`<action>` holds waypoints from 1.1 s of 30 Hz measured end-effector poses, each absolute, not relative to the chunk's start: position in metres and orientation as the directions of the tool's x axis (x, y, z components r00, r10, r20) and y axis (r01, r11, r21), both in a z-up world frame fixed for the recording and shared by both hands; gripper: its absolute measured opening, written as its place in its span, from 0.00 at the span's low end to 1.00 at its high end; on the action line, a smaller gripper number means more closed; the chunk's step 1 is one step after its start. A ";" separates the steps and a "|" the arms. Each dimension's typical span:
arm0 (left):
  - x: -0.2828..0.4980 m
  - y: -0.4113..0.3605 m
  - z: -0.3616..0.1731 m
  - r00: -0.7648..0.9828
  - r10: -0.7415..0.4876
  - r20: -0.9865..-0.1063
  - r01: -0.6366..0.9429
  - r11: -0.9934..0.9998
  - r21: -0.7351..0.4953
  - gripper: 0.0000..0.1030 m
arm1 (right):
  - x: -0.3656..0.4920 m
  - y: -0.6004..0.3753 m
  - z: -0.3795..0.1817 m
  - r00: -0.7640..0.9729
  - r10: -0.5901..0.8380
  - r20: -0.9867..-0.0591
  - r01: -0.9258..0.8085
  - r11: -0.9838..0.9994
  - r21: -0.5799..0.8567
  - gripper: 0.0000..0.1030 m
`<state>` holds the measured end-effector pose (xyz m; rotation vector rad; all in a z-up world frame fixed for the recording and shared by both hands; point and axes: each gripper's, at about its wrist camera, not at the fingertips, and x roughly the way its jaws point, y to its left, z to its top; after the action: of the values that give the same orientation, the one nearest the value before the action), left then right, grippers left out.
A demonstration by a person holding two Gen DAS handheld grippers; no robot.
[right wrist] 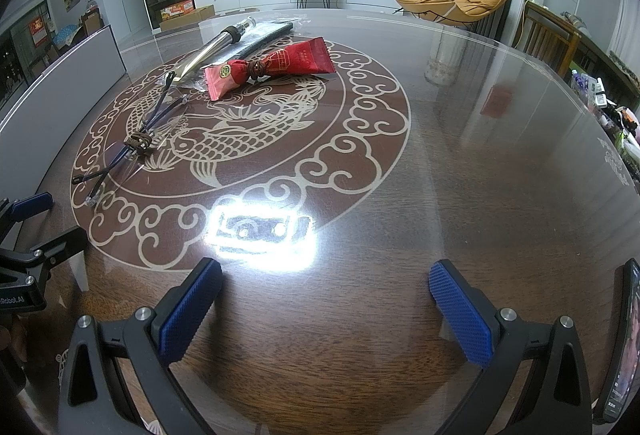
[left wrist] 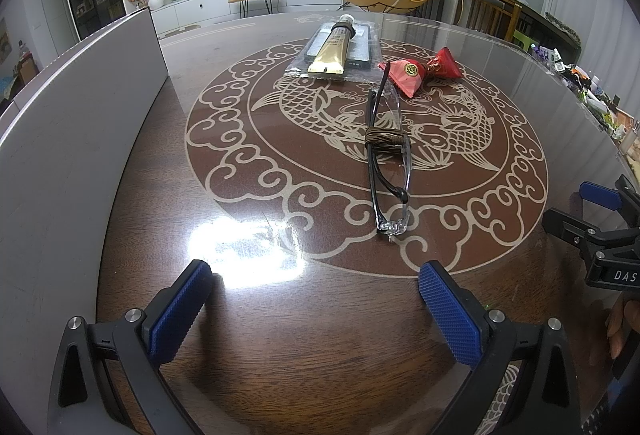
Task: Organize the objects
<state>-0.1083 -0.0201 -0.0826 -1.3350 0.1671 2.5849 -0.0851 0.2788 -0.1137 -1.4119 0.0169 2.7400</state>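
— What did you have on the far left?

— A tall pale grey panel (left wrist: 80, 123) stood upright along the left edge of the round dark wood table with its cream fish-and-cloud medallion (left wrist: 240, 315). My left gripper (left wrist: 316, 299) hung low over the bare wood at the near edge, its blue ribbed pads (left wrist: 178, 313) spread wide with nothing between them.

— And toward the middle?

— A gold squeeze tube with a dark collar and white cap (left wrist: 332, 49) lay on top of a flat clear plastic packet holding something dark (left wrist: 362, 53), at the far side of the medallion. Nearer to me lay folded black-framed clear-lens glasses (left wrist: 390, 159), a brown cord wound around their middle (left wrist: 384, 139). They ran lengthwise away from me, just right of centre.

— Further right?

— A red foil wrapper with a gold round seal, cinched in the middle by a brown tie (right wrist: 272, 69), lay just beside the far end of the glasses and near the packet. I could not tell if they touched.

— Your other tool?

— My right gripper (right wrist: 324, 309) hovered over the near wood, fingers parted and empty. A dark phone (right wrist: 622, 347) stood at the right edge.
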 end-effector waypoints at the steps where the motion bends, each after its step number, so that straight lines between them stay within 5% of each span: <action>1: -0.108 -0.020 -0.083 -0.560 0.148 -0.815 -0.252 -0.968 -0.003 1.00 | -0.085 0.279 -0.114 -0.579 0.048 -0.814 -0.058 -0.998 -0.017 1.00; 23: -0.109 -0.022 -0.080 -0.507 0.153 -0.848 -0.280 -0.960 -0.006 1.00 | -0.085 0.279 -0.114 -0.579 0.048 -0.814 -0.058 -0.998 -0.017 1.00; 33: -0.158 0.002 -0.052 -0.468 0.287 -0.836 -0.338 -0.932 -0.131 1.00 | -0.085 0.279 -0.114 -0.579 0.048 -0.814 -0.059 -0.998 -0.017 1.00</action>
<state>-0.1582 0.0023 -0.0520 -1.3620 0.0746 2.4162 -0.0851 0.2790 -0.1138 -1.4109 0.0176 2.7393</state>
